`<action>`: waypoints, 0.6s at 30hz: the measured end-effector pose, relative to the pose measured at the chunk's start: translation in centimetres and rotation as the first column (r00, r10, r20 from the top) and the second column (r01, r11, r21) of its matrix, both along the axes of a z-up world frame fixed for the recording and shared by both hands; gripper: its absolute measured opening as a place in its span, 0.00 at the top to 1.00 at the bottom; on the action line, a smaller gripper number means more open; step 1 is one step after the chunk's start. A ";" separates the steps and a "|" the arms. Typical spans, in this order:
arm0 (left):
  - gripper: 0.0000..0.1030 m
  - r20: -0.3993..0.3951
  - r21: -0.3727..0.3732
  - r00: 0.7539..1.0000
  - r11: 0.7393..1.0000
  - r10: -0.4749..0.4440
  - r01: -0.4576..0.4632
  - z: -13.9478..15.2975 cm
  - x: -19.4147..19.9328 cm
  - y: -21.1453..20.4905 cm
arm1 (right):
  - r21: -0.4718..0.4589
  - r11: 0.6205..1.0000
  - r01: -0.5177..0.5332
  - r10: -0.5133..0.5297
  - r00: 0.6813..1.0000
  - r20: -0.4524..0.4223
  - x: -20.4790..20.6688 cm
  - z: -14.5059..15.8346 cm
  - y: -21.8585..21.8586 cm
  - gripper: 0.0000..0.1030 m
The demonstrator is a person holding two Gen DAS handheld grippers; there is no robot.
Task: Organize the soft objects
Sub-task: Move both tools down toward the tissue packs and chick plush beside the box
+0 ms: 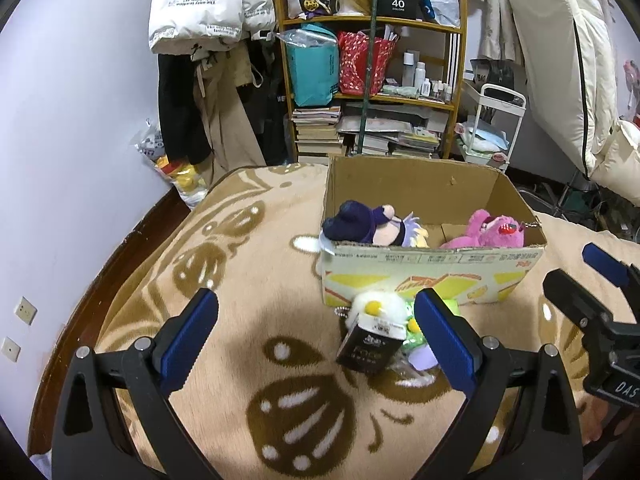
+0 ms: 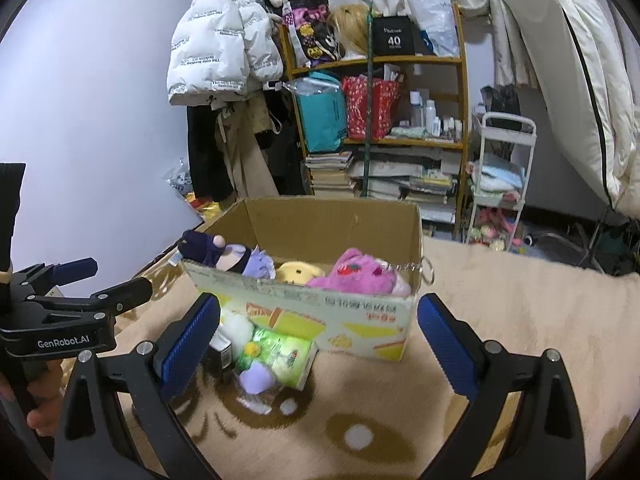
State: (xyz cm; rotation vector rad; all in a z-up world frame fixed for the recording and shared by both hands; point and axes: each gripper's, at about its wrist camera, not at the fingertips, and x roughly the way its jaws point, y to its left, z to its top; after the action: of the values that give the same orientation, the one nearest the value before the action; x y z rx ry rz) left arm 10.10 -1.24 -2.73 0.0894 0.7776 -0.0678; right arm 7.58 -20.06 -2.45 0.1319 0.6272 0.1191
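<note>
**A:** Cardboard box (image 1: 432, 276) on the bed already holds the pink plush (image 1: 486, 232) and the purple-hatted doll (image 1: 368, 224), which hangs over the left rim. What's left lies on the beige blanket (image 1: 240, 360), just in front of the box wall.

**B:** A small heap: a white fluffy toy with a yellow centre (image 1: 378, 306), a dark little carton (image 1: 368, 350) leaning on it, a green packet (image 2: 286, 354) and a lilac plush (image 2: 258, 376).

**A:** Both tools are empty, pads wide apart. The left tool (image 1: 316, 340) has the white toy between its fingers' line; the right tool (image 2: 320, 344) looks over the same heap.

**B:** I'd take the white toy with the left, since it's nearest that side. Come down over its body, not the bead chain (that would slip), and keep the right-hand pad (image 1: 444, 340) clear of the carton, which isn't soft and probably shouldn't go in.

**A:** Close gently; fluff compresses, so squeeze until it holds. Then lift above the near rim before moving over the gap between the doll and pink plush
</note>
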 end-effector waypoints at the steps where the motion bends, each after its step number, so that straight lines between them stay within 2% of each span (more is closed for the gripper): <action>1: 0.05 -0.007 -0.001 1.000 1.000 0.002 -0.002 -0.1 -0.1 0.0 | 0.001 1.000 -0.002 0.002 1.000 -0.005 -0.1 -0.1 0.1 0.00; 10: 0.05 -0.050 -0.013 0.999 1.000 0.010 -0.011 -1.0 0.0 0.4 | -0.007 1.000 -0.020 0.020 0.999 -0.041 -0.6 -1.1 1.3 0.00; 18: 0.05 -0.082 -0.030 0.997 1.000 0.008 -0.011 -1.7 0.8 0.4 | 0.026 1.000 -0.008 0.010 0.996 -0.088 0.0 -2.5 1.5 0.00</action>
State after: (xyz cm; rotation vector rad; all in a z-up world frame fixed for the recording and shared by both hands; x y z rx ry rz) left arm 10.89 -0.84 -4.39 0.0545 0.8590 -0.0744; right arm 7.54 -18.59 -4.90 0.1602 0.7149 0.1303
